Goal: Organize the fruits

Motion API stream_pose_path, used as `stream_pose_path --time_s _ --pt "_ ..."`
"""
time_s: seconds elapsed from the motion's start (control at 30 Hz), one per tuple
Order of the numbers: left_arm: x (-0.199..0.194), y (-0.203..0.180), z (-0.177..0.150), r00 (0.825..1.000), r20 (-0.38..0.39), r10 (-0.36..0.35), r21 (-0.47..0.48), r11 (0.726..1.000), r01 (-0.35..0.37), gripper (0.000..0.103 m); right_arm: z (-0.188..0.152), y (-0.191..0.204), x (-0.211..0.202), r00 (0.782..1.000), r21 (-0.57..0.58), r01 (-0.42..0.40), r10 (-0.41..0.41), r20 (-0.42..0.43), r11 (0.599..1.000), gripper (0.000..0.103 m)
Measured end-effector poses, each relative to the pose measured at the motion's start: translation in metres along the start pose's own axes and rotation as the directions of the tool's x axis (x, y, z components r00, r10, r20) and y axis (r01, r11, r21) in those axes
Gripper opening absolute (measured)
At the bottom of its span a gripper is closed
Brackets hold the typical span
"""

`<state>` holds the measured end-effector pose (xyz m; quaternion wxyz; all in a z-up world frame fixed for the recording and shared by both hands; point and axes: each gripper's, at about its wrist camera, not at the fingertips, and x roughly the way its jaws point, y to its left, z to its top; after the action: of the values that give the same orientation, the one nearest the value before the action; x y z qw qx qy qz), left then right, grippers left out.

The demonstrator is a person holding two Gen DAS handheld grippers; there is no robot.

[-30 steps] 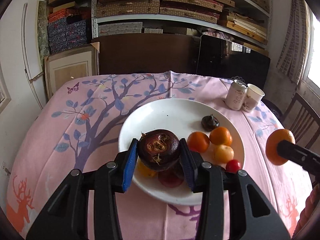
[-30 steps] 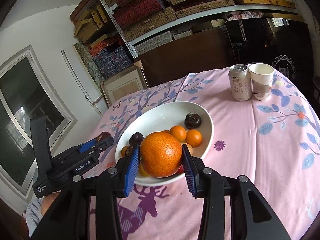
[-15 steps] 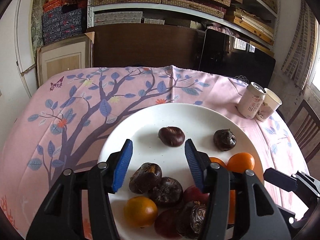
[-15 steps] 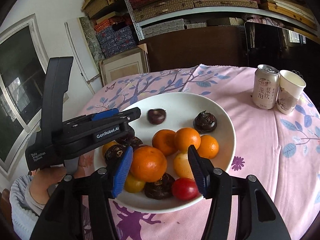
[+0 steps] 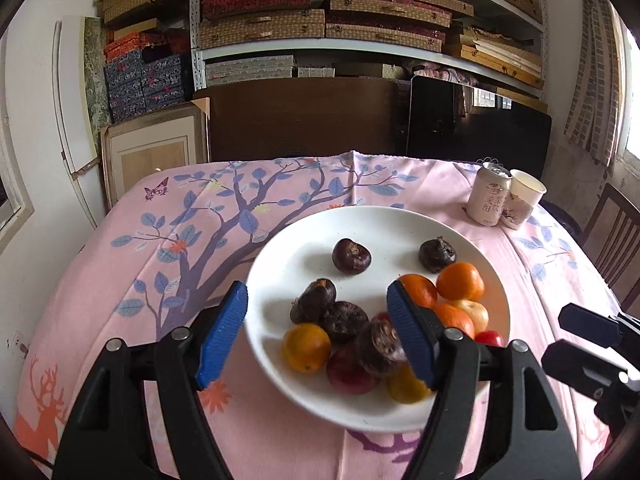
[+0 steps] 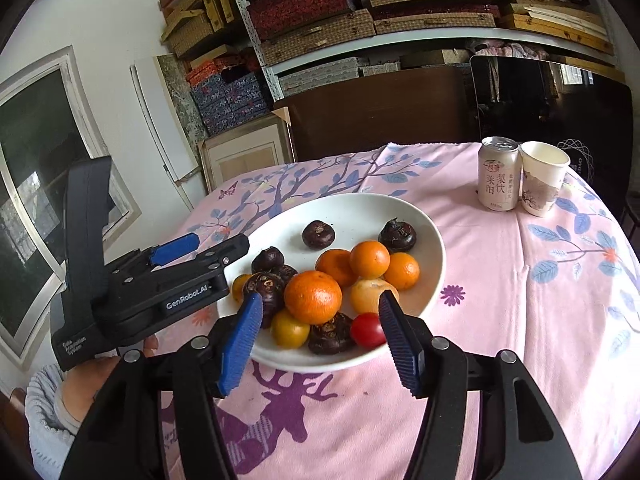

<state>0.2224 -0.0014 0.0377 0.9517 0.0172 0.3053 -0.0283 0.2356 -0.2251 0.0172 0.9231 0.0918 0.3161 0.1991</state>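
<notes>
A white plate (image 5: 400,220) (image 6: 432,240) on the pink cloth holds several oranges, dark brown fruits, a small red fruit (image 6: 366,330) and yellow fruits. The big orange (image 6: 313,297) lies in the pile on the plate's near side. My left gripper (image 5: 318,336) is open and empty, its jaws wide over the plate's near left part. My right gripper (image 6: 320,338) is open and empty, just short of the plate's near rim. The left gripper also shows in the right wrist view (image 6: 192,248).
A drink can (image 5: 490,199) (image 6: 499,174) and a paper cup (image 5: 522,199) (image 6: 542,178) stand at the table's far right. A wooden chair (image 5: 616,236) is at the right. Shelves with boxes and a dark cabinet lie behind the table.
Both grippers have let go: the dark fruit and the big orange now lie on the plate. Both jaws opened wider and drew back toward the near rim.
</notes>
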Motion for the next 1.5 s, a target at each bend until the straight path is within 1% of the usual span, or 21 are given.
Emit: stream_pose_path --time_s 0.07,0.13,0.2,0.23,0.3,0.37,0.4,0.43,0.47,0.57,0.67,0.73,0.83,0.97,1.1,1.27,1.33,1.5 --pt "-0.017 -0.003 -0.019 1.0 0.019 0.016 0.0 1.0 -0.016 0.076 -0.011 -0.003 -0.013 1.0 0.027 -0.007 0.006 0.015 1.0 0.062" --pt "-0.032 -0.005 -0.038 0.999 0.019 0.043 -0.001 0.999 -0.043 0.077 -0.024 -0.005 -0.022 1.0 0.05 0.002 -0.004 0.027 0.999 0.066" --pt "-0.046 -0.008 -0.056 0.998 0.02 0.054 -0.013 0.998 -0.054 0.077 -0.038 -0.003 -0.029 0.998 0.045 0.037 -0.039 0.039 0.998 0.07" --pt "-0.052 -0.01 -0.064 0.998 0.02 0.059 -0.013 0.998 -0.059 0.078 -0.044 -0.003 -0.032 0.997 0.041 0.063 -0.065 0.047 0.997 0.075" --pt "-0.066 -0.016 -0.078 0.996 0.033 0.082 0.004 0.997 -0.082 0.088 -0.055 -0.002 -0.036 0.992 0.035 0.108 -0.109 0.055 0.994 0.081" --pt "-0.079 -0.023 -0.088 0.991 0.064 0.117 0.032 0.992 -0.119 0.092 -0.06 -0.003 -0.039 0.989 0.028 0.131 -0.133 0.06 0.991 0.087" --pt "-0.084 -0.025 -0.092 0.989 0.074 0.125 0.043 0.991 -0.128 0.094 -0.062 -0.004 -0.041 0.988 0.026 0.139 -0.14 0.066 0.99 0.088" --pt "-0.087 -0.027 -0.095 0.989 0.081 0.127 0.046 0.99 -0.131 0.095 -0.062 -0.004 -0.042 0.986 0.025 0.148 -0.149 0.072 0.989 0.092" --pt "-0.089 -0.026 -0.096 0.988 0.083 0.127 0.044 0.99 -0.131 0.095 -0.063 -0.005 -0.044 0.985 0.026 0.154 -0.156 0.079 0.988 0.095" --pt "-0.09 -0.021 -0.097 0.989 0.081 0.125 0.024 0.992 -0.127 0.098 -0.063 -0.008 -0.046 0.98 0.035 0.171 -0.173 0.097 0.985 0.097" --pt "-0.088 -0.015 -0.096 0.991 0.071 0.116 -0.005 0.993 -0.116 0.098 -0.064 -0.01 -0.045 0.98 0.031 0.176 -0.178 0.087 0.984 0.099" --pt "-0.087 -0.012 -0.095 0.992 0.063 0.109 -0.017 0.994 -0.108 0.098 -0.066 -0.009 -0.045 0.98 0.033 0.172 -0.175 0.09 0.984 0.099" --pt "-0.087 -0.009 -0.095 0.993 0.063 0.102 -0.028 0.995 -0.101 0.098 -0.066 -0.007 -0.044 0.977 0.026 0.194 -0.196 0.089 0.981 0.099" --pt "-0.086 -0.009 -0.094 0.991 0.056 0.12 -0.02 0.993 -0.119 0.098 -0.066 -0.004 -0.04 0.971 0.004 0.232 -0.232 0.065 0.973 0.099" --pt "-0.084 -0.008 -0.092 0.993 0.032 0.114 -0.031 0.993 -0.113 0.098 -0.067 -0.001 -0.038 0.976 -0.011 0.213 -0.212 0.054 0.977 0.099" --pt "-0.091 -0.007 -0.09 0.995 0.067 0.079 -0.035 0.996 -0.077 0.098 -0.069 0.005 -0.04 0.977 -0.039 0.206 -0.203 0.07 0.978 0.099" --pt "-0.092 -0.008 -0.09 0.996 0.064 0.065 -0.034 0.997 -0.063 0.098 -0.069 0.006 -0.041 0.977 -0.042 0.201 -0.198 0.075 0.979 0.099" --pt "-0.093 -0.01 -0.091 0.992 0.078 0.101 -0.021 0.995 -0.099 0.098 -0.069 0.007 -0.041 0.979 -0.04 0.196 -0.193 0.068 0.98 0.099"
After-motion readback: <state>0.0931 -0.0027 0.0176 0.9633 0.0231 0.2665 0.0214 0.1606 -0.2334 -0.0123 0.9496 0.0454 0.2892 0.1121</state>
